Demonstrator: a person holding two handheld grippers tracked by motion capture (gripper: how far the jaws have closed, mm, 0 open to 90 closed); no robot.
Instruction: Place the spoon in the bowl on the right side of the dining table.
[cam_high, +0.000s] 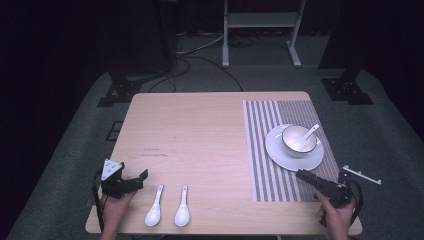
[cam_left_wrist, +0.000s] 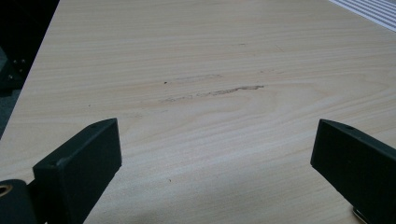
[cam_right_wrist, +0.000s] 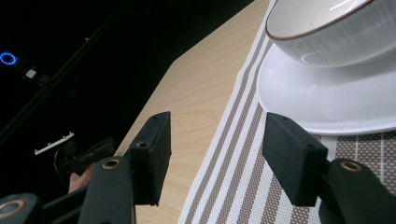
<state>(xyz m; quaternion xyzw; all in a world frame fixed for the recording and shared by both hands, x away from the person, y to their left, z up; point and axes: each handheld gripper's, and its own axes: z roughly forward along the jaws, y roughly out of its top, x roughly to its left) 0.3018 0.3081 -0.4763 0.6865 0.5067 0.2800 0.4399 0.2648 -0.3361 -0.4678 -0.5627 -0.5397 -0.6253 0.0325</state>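
We see two white spoons (cam_high: 168, 206) lying side by side near the front edge of the table (cam_high: 200, 135), bowls toward us, handles pointing away, close together but apparently not touching. Just to their left the left gripper (cam_high: 140, 179) hovers at the front left corner, its jaws spread wide with only bare wood between them. From the spoons a broad stretch of open tabletop runs back and across to the striped mat (cam_high: 260, 150), which covers the right part of the table from the far edge almost to the front. On the mat sits a white plate (cam_high: 280, 155), and on the plate a white bowl (cam_high: 292, 145) with a third spoon (cam_high: 310, 133) resting inside, its handle leaning over the right rim. The right gripper (cam_high: 302, 175) is held at the front right corner, pointing toward the plate's near edge; in the right gripper view its jaws stand apart, holding nothing, with mat between them. Beyond the table we see grey floor, cables and the legs of a white stand (cam_high: 260, 30) in a dark room.
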